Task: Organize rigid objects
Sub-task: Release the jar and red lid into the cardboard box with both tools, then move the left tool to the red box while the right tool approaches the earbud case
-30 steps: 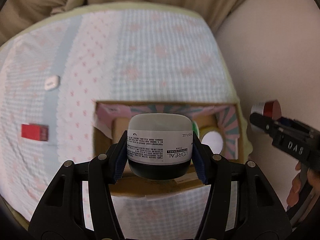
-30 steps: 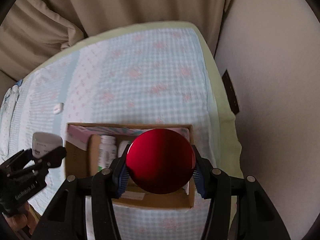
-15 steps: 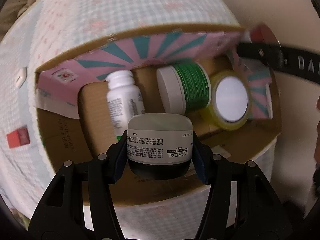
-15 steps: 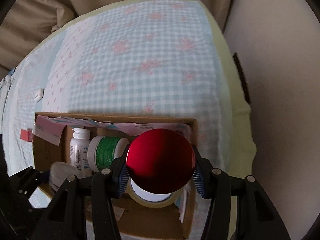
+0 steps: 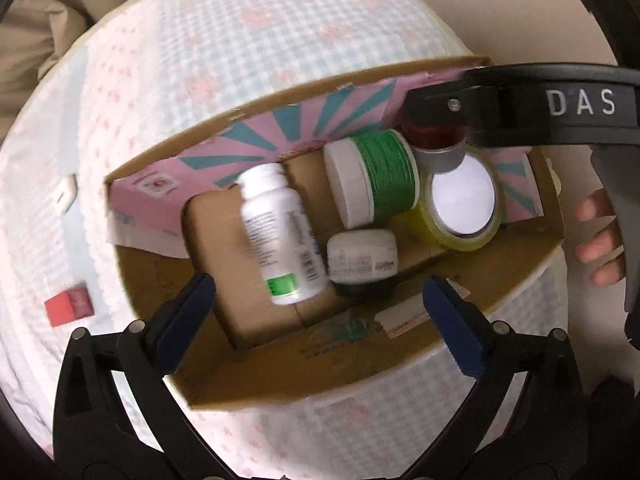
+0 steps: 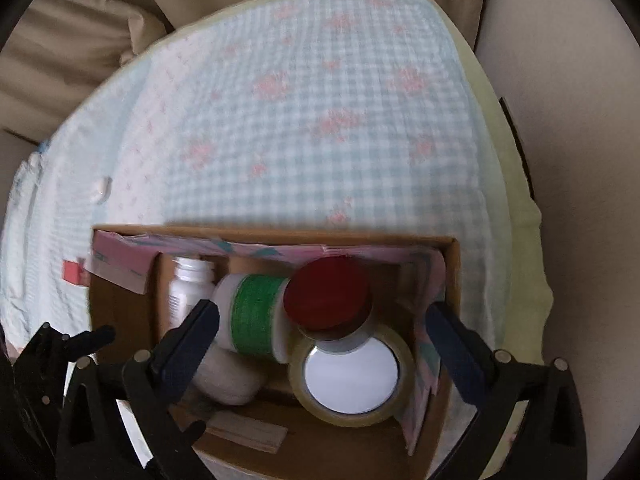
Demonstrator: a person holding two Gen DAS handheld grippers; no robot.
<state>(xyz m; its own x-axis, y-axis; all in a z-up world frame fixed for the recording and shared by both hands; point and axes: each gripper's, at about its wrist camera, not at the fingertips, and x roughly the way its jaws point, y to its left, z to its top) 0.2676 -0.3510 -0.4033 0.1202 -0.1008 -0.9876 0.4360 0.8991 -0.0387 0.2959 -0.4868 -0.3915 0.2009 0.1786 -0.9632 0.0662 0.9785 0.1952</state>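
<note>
A cardboard box (image 5: pixel 144 280) (image 6: pixel 454 264) lined with pink and teal paper sits on a checked cloth. Inside lie a white pill bottle (image 5: pixel 280 236) (image 6: pixel 186 288), a green-wrapped white jar (image 5: pixel 372 180) (image 6: pixel 256 316), a tape roll (image 5: pixel 460 204) (image 6: pixel 352 376), a white-and-black cream jar (image 5: pixel 362 260) (image 6: pixel 228 376) and a red-lidded tin (image 5: pixel 436 140) (image 6: pixel 328 296). My left gripper (image 5: pixel 320 320) is open above the cream jar. My right gripper (image 6: pixel 324 340) is open above the red-lidded tin, and it shows in the left wrist view (image 5: pixel 520 108).
A red block (image 5: pixel 68 306) (image 6: pixel 74 272) and a small white object (image 5: pixel 66 196) (image 6: pixel 102 188) lie on the cloth left of the box. A beige wall is on the right and beige curtains hang behind the cloth.
Both grippers opened. The cream jar dropped from the left gripper into the box, and the red-lidded tin dropped from the right gripper onto the tape roll's far edge.
</note>
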